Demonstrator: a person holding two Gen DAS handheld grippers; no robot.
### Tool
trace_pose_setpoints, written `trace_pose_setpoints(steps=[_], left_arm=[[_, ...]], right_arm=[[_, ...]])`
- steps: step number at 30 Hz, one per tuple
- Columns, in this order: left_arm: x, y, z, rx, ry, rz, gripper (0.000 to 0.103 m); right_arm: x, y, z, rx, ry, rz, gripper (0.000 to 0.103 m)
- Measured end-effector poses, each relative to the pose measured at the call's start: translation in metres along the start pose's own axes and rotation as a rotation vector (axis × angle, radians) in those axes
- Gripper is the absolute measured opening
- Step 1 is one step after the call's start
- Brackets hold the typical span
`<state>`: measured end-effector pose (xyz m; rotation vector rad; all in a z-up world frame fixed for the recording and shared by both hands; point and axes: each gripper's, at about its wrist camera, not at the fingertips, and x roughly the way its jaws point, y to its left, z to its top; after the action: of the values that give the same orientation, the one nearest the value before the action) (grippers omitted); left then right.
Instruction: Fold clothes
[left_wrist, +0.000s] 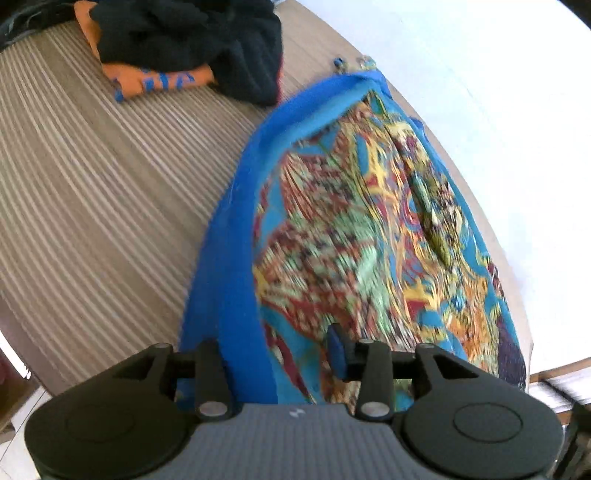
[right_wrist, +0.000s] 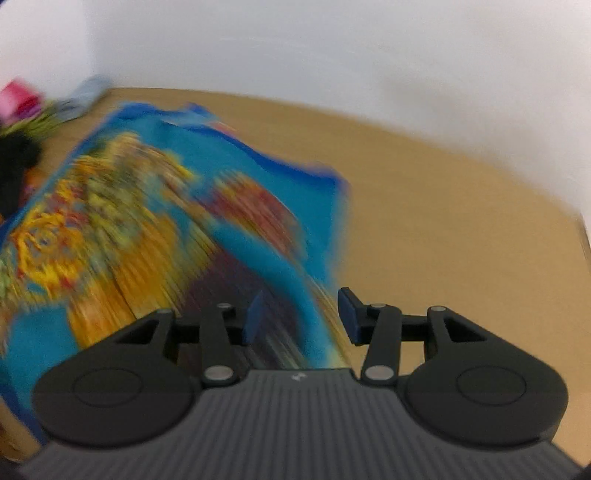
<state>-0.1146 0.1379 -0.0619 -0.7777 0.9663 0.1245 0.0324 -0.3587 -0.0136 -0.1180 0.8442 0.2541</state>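
Right wrist view: motion-blurred patterned cloth (right_wrist: 155, 221), details unreadable.

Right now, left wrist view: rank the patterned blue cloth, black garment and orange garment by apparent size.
1. patterned blue cloth, by far the largest, though nearest the camera.
2. black garment, cut off by the frame edge.
3. orange garment, mostly hidden under the black one, so its true size is unsure.

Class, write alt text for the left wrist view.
Open left tongs hover over the blue-bordered, multicoloured patterned garment spread on a striped table. Beyond it, a black garment lies on a folded orange one.
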Motion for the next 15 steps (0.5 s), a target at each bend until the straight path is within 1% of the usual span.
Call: trace_pose_setpoints(steps=[2,3,5,8,10,11,12,13,15], left_arm=[[0.002,-0.009,-0.006,0.004,-0.005,0.01,0.043],[0.004,-0.013,-0.008,0.007,-0.007,0.015,0.043],[0.008,-0.022,-0.011,0.015,-0.011,0.03,0.043],[0.014,-0.036,-0.013,0.06,-0.019,0.072,0.043],[0.017,-0.043,-0.014,0.088,-0.019,0.094,0.043],[0.017,-0.044,-0.014,0.098,-0.02,0.104,0.043],[0.018,-0.045,-0.014,0.103,-0.02,0.112,0.043],[0.019,-0.046,-0.015,0.101,-0.021,0.115,0.043],[0.019,-0.046,-0.014,0.093,-0.022,0.12,0.043]], right_arm=[[-0.015,-0.046,-0.045,0.138,0.001,-0.022,0.048],[-0.019,-0.063,-0.063,0.18,0.001,-0.028,0.048],[-0.019,-0.08,-0.089,0.208,0.002,-0.025,0.048],[-0.008,-0.092,-0.117,0.163,0.028,0.022,0.048],[0.001,-0.094,-0.127,0.114,0.057,0.034,0.048],[0.004,-0.093,-0.131,0.085,0.055,0.035,0.049],[0.006,-0.089,-0.134,0.052,0.035,0.033,0.05],[0.008,-0.085,-0.135,0.019,0.022,0.035,0.05],[0.011,-0.077,-0.134,0.001,0.0,0.072,0.05]])
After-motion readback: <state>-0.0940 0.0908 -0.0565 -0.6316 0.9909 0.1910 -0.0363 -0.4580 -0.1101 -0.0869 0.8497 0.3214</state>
